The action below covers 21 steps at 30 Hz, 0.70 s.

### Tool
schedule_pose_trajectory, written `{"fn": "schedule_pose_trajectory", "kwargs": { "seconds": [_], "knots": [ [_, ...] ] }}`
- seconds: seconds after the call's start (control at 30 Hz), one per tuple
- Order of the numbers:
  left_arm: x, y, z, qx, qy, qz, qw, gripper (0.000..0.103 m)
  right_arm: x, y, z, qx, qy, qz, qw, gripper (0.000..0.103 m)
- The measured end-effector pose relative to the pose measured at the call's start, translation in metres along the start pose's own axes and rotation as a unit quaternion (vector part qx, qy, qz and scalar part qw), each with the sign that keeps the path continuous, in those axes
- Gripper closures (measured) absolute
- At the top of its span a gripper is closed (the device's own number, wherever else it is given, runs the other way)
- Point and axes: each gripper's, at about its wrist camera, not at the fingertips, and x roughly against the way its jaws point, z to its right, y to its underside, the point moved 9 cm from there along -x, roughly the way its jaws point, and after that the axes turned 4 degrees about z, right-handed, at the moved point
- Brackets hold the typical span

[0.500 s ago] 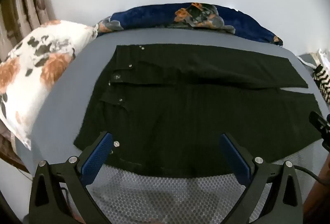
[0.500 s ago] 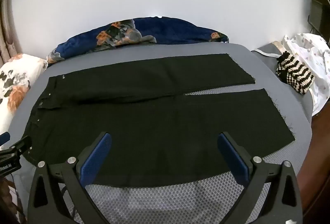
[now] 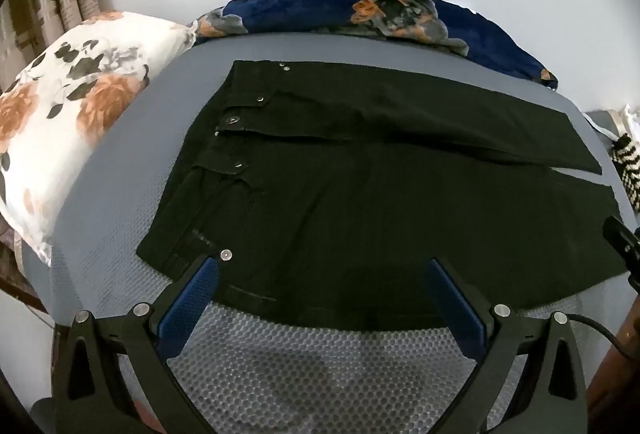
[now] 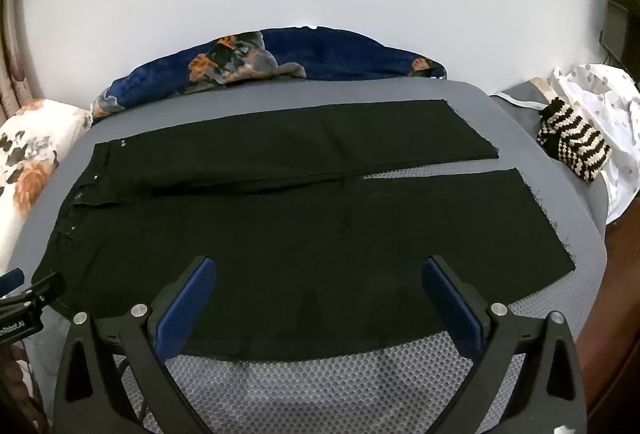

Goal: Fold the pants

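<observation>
Black pants [image 3: 360, 194] spread flat across a grey mesh-topped bed [image 3: 120, 170], waistband toward 9 o'clock, leg hems toward 3 o'clock. Both legs side by side, far one at 12 o'clock, near one at 6 o'clock, touching along most of the inseam and parting in a thin wedge near the hems. No fold made yet, judging by the full outline on show; everything left to do, likely leg over leg first, then the length folded down.

Left gripper [image 3: 320, 272] wide open, holding nothing, blue pads hovering over the near edge close to the waistband end. Right gripper [image 4: 320, 270] likewise spread wide and empty, poised over the near leg's lower edge. Contact with the cloth impossible to confirm.

Floral pillow [image 3: 68, 114] at 9 o'clock, navy blanket [image 4: 320, 54] at 12 o'clock, striped knit item [image 4: 576, 142] at 3 o'clock.
</observation>
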Motion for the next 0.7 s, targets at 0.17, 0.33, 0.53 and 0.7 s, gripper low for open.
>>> {"fn": "schedule_pose_trajectory", "kwargs": {
  "seconds": [0.17,0.33,0.53,0.7],
  "knots": [
    [-0.0055,0.0080,-0.0030,-0.007,-0.008,-0.008,0.9999,0.001,-0.0017,0.0002,0.0025,0.001,0.001,0.000,1.000,0.001],
    [-0.0055,0.0100,-0.0028,-0.007,-0.009,-0.007,0.9999,0.001,-0.0011,0.0024,0.0004,-0.002,-0.001,0.000,1.000,0.001],
    [-0.0040,0.0087,-0.0021,-0.010,-0.006,-0.008,0.9999,0.001,-0.0022,0.0009,-0.0020,0.002,-0.002,-0.002,1.000,0.001],
    [-0.0036,0.0088,-0.0006,-0.010,-0.008,-0.007,0.9999,0.001,-0.0018,0.0000,-0.0022,0.005,0.001,0.001,1.000,0.001]
  ]
}}
